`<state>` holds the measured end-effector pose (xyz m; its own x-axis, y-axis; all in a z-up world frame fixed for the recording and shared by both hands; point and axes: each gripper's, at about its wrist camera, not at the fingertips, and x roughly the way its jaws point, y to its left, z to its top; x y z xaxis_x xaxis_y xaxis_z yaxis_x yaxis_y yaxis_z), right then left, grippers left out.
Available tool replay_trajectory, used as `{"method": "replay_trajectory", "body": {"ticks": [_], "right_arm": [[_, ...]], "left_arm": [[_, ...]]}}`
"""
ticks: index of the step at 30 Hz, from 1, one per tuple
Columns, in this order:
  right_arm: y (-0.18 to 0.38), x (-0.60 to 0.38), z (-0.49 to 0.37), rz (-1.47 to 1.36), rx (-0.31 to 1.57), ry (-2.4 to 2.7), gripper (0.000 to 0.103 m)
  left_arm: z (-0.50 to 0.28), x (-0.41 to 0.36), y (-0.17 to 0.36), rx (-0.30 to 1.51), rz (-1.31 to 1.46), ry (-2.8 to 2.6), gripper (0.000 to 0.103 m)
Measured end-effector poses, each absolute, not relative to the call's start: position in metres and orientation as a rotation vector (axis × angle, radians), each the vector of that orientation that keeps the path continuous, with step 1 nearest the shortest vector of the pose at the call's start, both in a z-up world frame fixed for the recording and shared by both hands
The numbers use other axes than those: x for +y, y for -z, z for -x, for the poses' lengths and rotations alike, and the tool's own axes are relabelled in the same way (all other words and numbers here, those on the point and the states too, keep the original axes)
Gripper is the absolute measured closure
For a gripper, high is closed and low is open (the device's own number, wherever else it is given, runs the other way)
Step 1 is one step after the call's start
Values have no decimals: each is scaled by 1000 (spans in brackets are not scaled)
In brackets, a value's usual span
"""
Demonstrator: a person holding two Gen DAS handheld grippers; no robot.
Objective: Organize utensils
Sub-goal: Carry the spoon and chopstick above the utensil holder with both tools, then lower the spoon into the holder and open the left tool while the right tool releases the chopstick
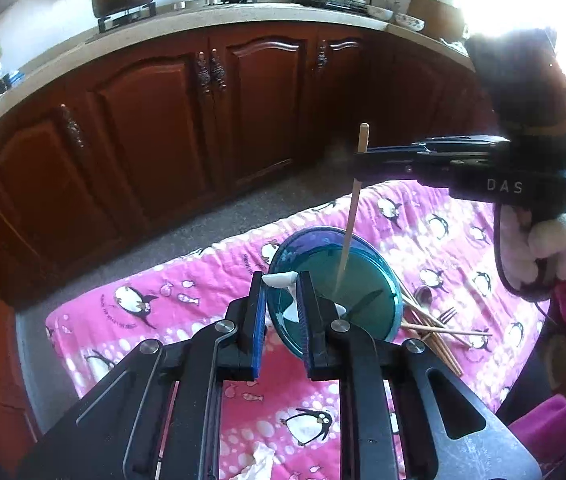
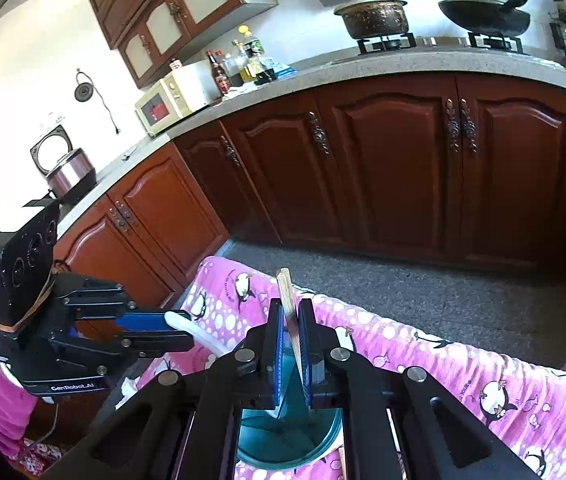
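Note:
A teal plastic container (image 1: 347, 280) stands tilted on the pink penguin cloth. My left gripper (image 1: 283, 292) is shut on a white spoon (image 1: 281, 279), its handle running down into the container. My right gripper (image 1: 357, 156) comes in from the right above the container, shut on a wooden chopstick (image 1: 353, 208) held near upright, tip inside the container. In the right wrist view my right gripper (image 2: 291, 316) pinches the chopstick (image 2: 286, 286) over the container (image 2: 283, 432). The left gripper (image 2: 179, 328) shows at left with the white spoon (image 2: 187, 322).
Loose wooden chopsticks (image 1: 435, 332), a metal spoon (image 1: 423, 296) and a fork (image 1: 447, 314) lie on the pink cloth (image 1: 163, 320) right of the container. A crumpled tissue (image 1: 259, 460) lies near the front. Brown kitchen cabinets (image 1: 203, 120) stand across the grey floor.

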<state>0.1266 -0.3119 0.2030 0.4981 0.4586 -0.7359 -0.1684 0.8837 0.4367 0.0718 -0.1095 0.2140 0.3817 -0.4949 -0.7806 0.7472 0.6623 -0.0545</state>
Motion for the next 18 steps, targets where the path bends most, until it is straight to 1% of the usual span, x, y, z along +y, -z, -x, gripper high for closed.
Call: {"method": "replay_trajectory", "body": {"ticks": [4,7,10,11,12,14,18], "right_arm": [[-205,-309,-129,-356,965,-390,97],[-196,-310,-129,-378,1002,-384,96],[-193,-314,-124,-379,1014,-369,90],[-193,-314,-124,-382,1016,-370,84],[-193,-316,-121,-387,1017,-373,76],[-193,-318,-115,-374,1022,-370,74],[-195,-320,-103,-360,1025,-374,74]], "left_arm": [[-70,-118,-216,841,-355,812,89],[-60,-127,-213,808,-399,821,89],[-62,-126,-200,854,-393,787,89],[-62,-123,-196,864,-381,771,87],[-61,-121,-194,866,-368,767,82],[-60,-112,-194,871,-304,768,75],[-54,-103,-193,878,-239,762,74]]}}
